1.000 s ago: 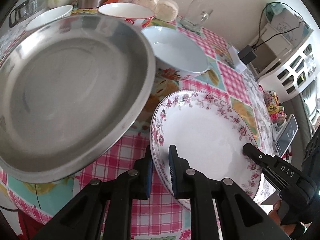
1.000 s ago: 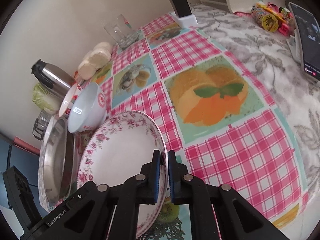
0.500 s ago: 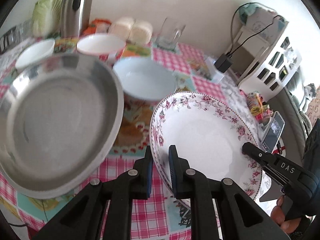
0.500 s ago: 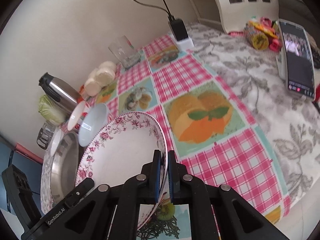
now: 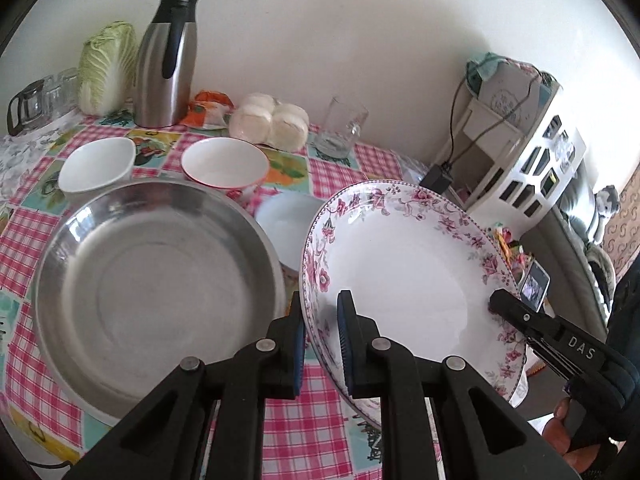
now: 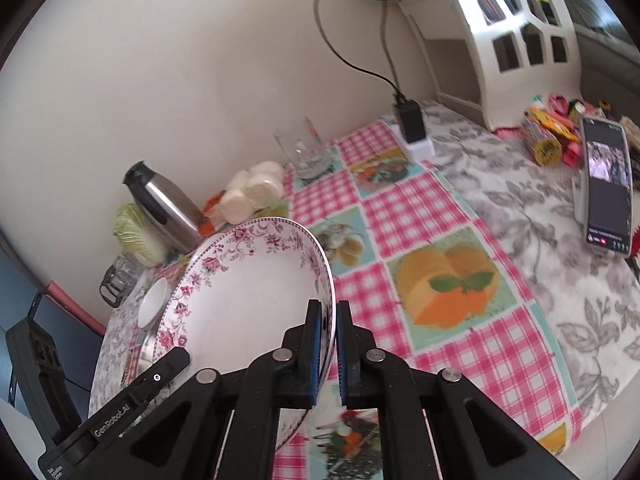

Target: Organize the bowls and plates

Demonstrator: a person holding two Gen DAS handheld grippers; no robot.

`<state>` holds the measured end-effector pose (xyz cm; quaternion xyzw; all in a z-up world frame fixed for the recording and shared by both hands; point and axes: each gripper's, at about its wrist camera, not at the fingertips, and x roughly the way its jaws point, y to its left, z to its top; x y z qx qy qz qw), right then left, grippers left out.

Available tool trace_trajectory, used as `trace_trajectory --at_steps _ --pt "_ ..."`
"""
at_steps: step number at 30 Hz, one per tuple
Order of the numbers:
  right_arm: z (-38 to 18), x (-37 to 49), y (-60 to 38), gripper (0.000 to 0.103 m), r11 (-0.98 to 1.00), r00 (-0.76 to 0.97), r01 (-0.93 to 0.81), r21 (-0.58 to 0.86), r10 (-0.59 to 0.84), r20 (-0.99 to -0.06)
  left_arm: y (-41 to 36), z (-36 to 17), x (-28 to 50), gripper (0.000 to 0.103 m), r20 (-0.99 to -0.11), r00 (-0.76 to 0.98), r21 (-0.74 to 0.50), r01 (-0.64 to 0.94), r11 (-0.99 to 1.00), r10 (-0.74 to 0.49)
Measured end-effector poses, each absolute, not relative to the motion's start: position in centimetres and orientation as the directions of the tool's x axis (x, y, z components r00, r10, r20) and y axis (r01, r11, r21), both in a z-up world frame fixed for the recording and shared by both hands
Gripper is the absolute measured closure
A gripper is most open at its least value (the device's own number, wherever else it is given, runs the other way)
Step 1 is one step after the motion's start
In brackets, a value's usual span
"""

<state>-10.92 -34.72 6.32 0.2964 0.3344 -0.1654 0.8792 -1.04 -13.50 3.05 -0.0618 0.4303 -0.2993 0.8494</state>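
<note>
Since prev. frame: both claws have risen w/ the floral plate (image 5: 404,272); plate now clear of the counter (image 6: 452,344), tilted, and more of the wall and back row shows in both views.

Left claw (image 5: 322,344): clenched on plate's left rim, blue pads either side. Right claw (image 6: 329,354): clenched on the opposite rim. Plate held between the two, above the counter's front right part, just right of the steel pan (image 5: 156,280).

Writing: "DAS" legible on right claw's body in left view; "GenRobot.AI" on left claw's body in right view. Phone (image 6: 608,184) screen lit, text too small to read.

Counter, L to R (left view): glass jug (image 5: 28,104), napa cabbage (image 5: 106,66), steel thermos (image 5: 168,60), orange packet (image 5: 210,110), wrapped white buns (image 5: 272,122), glass mug (image 5: 344,126). In front: squarish white bowl (image 5: 98,162), red-rimmed bowl (image 5: 224,162), steel pan, white bowl (image 5: 286,224) partly behind pan and plate.

Surface: pink-check oilcloth w/ fruit panels; right portion grey leaf-print cloth. Charger block (image 6: 410,120) plugged at wall edge, cable running up. Far right: white cut-out shelf unit (image 6: 508,28), snack packets (image 6: 548,140) by the phone. Wall plain cream. A hand (image 5: 568,436) shows under the right claw.
</note>
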Motion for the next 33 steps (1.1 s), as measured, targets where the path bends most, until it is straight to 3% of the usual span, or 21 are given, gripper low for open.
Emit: trace_trajectory --at_steps 33 --pt "7.6 -1.2 -22.3 0.094 0.843 0.746 0.326 0.428 0.048 -0.664 1.9 3.6 6.1 0.088 -0.630 0.543 -0.535 0.216 0.817 -0.555"
